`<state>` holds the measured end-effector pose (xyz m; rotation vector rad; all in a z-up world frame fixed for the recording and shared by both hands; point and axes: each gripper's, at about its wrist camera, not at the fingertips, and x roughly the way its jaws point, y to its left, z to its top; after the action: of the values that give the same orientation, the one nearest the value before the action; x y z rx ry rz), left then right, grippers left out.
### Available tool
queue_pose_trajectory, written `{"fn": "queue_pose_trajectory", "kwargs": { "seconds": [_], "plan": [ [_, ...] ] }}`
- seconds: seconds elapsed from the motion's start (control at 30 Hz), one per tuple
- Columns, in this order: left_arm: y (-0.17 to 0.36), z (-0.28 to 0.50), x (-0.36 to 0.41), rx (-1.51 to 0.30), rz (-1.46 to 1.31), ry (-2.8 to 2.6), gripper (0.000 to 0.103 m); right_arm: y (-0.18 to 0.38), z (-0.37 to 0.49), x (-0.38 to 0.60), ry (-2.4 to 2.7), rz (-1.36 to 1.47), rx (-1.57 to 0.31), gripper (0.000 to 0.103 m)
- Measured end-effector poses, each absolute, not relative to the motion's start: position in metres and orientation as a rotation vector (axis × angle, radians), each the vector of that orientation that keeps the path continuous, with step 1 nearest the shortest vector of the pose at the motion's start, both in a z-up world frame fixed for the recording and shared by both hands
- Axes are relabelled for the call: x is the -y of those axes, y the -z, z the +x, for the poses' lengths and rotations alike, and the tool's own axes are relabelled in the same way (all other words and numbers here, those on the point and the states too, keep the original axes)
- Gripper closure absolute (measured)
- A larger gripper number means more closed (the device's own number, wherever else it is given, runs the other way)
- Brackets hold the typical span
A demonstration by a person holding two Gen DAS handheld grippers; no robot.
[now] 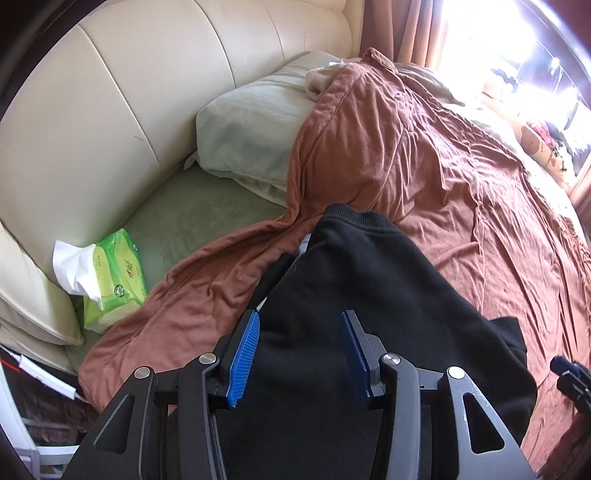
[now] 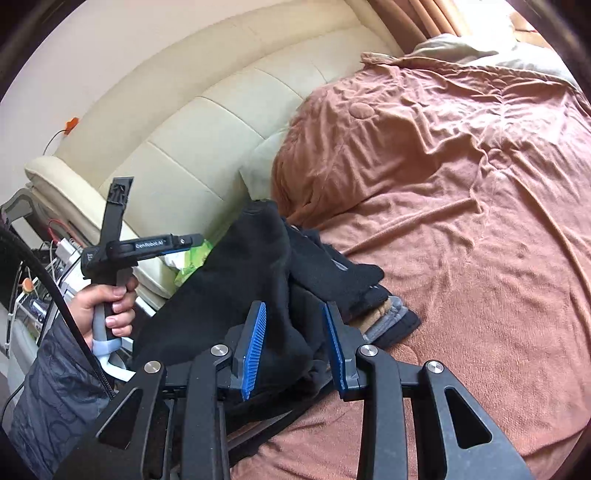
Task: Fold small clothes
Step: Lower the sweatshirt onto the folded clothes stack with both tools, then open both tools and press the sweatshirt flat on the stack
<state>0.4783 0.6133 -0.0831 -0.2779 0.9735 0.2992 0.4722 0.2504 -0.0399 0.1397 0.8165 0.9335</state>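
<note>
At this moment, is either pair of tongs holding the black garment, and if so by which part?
Neither. The left tongs and the right tongs both stand open over the black garment, with no cloth pinched between the blue pads.

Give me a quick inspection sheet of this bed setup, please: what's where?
Surface: brown blanket over the bed, wrinkled.
Job's things: black garment lying bunched; small folded stack beside it.
Clutter: green tissue pack, pale pillow.
Grippers: left tool and right tool both open above the garment, pads not pressing it.
Cables: red and white leads off the bedside.
Surroundings: cream headboard, curtain, bright window.
</note>
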Motion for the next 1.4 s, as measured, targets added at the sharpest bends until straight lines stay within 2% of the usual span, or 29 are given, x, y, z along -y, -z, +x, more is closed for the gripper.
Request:
{"fn": "queue_pose_trajectory", "kwargs": {
  "seconds": [0.23, 0.4, 0.5, 0.6, 1.0, 1.4],
  "plan": [
    [0.091, 0.428, -0.607, -1.001, -0.219, -0.341, 0.055, 0.042, 0.443, -0.276, -1.004, -0.011, -0.809, 0.074],
    [0.098, 0.393, -0.612, -1.0, -0.243, -0.372, 0.055, 0.062, 0.455, -0.292, -0.946, -0.088, -0.843, 0.074],
    [0.111, 0.377, -0.616, -1.014, -0.268, -0.396, 0.055, 0.078, 0.465, -0.297, -0.829, -0.159, -0.872, 0.079],
    [0.123, 0.363, -0.617, -1.015, -0.28, -0.416, 0.055, 0.085, 0.465, -0.295, -0.778, -0.159, -0.894, 0.079],
    [0.1, 0.315, -0.578, -0.882, -0.281, -0.401, 0.055, 0.025, 0.415, -0.28, -0.898, -0.114, -0.76, 0.077],
    [0.095, 0.293, -0.522, -0.769, -0.395, -0.231, 0.055, 0.048, 0.377, -0.322, -1.051, -0.211, -0.805, 0.077]
  ]
}}
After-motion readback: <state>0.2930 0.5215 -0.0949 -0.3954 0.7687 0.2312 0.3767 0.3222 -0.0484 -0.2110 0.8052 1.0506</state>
